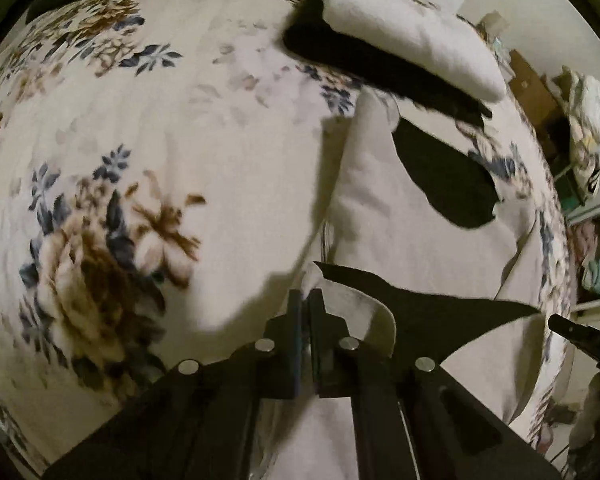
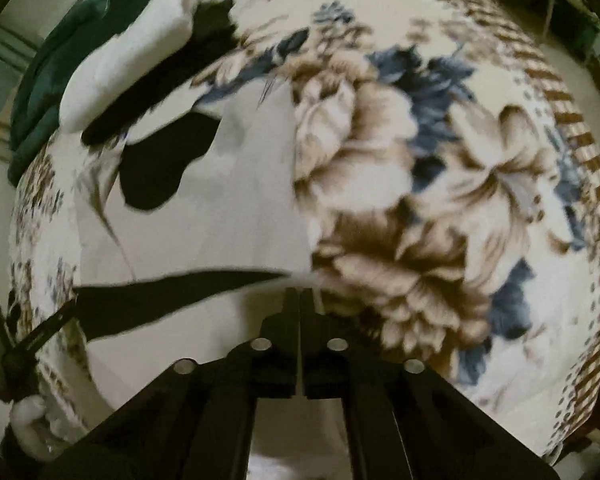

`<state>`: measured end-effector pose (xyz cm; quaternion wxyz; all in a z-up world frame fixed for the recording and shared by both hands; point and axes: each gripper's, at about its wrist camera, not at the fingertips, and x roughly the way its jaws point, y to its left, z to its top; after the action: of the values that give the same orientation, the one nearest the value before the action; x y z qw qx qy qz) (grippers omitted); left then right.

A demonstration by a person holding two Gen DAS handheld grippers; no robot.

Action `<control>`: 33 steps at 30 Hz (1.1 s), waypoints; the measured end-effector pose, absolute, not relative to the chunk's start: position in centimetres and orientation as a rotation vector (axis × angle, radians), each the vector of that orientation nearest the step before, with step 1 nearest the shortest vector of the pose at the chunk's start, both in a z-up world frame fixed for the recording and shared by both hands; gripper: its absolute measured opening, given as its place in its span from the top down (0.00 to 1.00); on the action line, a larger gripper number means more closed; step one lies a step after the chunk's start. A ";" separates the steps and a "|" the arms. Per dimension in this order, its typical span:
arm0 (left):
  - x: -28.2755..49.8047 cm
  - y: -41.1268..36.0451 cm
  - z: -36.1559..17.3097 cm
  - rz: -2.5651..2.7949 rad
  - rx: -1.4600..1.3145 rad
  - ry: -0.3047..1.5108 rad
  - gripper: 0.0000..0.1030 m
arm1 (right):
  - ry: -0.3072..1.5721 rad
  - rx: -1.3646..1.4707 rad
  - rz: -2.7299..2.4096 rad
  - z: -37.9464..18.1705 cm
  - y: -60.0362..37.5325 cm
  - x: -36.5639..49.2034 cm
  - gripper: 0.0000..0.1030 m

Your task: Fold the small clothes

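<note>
My left tongs (image 1: 309, 300) are closed on the near hem of a white garment with black patches (image 1: 384, 216), the pinched cloth curling up beside the fingers. My right tongs (image 2: 301, 300) are closed as well, with a thin white edge of the same garment caught between them. The garment lies spread on the floral blanket (image 1: 148, 128) of a bed, its near hem lifted between my two grips and the rest resting flat. A black band of its pattern runs along the raised hem from one grip to the other.

Beyond the garment, near the far edge of the bed, a folded white-and-black piece (image 1: 404, 36) lies close to it; I cannot tell whether the two touch. A dark green cloth (image 2: 64, 68) sits bundled behind that.

I judge the step in hand to be carrying the near hem forward over the body of the garment.

Risks noted:
- The right grip holds very little cloth, so a pull sideways could strip it free and drop that corner.
- Uneven travel of the two grips would lay the fold skewed.
- The plush blanket may drag on the underside and bunch it.
- Overreach could disturb the folded piece beyond.
</note>
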<state>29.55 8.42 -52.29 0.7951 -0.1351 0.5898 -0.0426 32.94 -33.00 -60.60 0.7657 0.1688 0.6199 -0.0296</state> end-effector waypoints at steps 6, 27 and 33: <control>29.5 10.2 -53.1 -0.067 -0.349 1.286 0.98 | 1.297 0.458 -0.203 -59.9 -37.3 33.5 1.00; 29.7 10.4 -53.8 -0.073 -0.353 1.310 0.98 | 1.339 0.418 -0.164 -61.6 -35.4 34.3 0.98; 30.3 10.4 -54.6 -0.072 -0.374 1.326 0.98 | 1.373 0.421 -0.206 -62.9 -35.7 34.8 0.98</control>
<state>30.26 10.44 -54.65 0.7712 -0.1726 0.6118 -0.0332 34.78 -35.74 -62.90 0.7481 0.1924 0.6280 -0.0943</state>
